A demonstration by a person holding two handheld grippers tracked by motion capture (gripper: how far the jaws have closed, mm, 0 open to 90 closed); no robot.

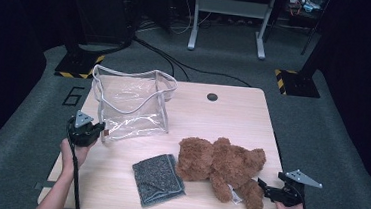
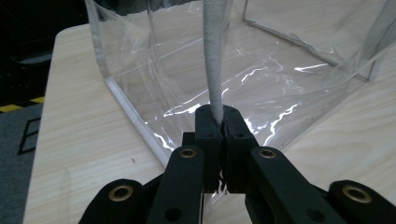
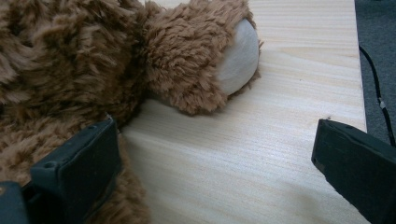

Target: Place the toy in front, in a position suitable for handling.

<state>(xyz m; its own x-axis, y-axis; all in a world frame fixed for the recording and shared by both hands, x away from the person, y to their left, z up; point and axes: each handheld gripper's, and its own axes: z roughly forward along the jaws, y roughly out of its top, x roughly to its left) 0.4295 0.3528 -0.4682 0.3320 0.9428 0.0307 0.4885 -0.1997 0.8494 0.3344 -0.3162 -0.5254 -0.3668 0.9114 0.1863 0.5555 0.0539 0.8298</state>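
From above, my left gripper [image 1: 92,131] sits near the bench's [image 1: 233,113] left edge, its jaws clamped on the lower front of the clear bag [image 1: 131,105], which stands upright toward the far left corner. My right gripper [image 1: 267,187] is at the near right corner, just beside the bear's [image 1: 221,165] leg. The bear lies on its side in the near right part of the bench, and a grey cloth [image 1: 157,179] lies folded just left of it.

Along my left jaws, they are pressed tight on the bag's white strap [image 2: 212,70], with the clear bag wall behind it.

Along my right jaws, they stand wide apart: one rests against the bear's fur [image 3: 70,84], the other is over bare bench.
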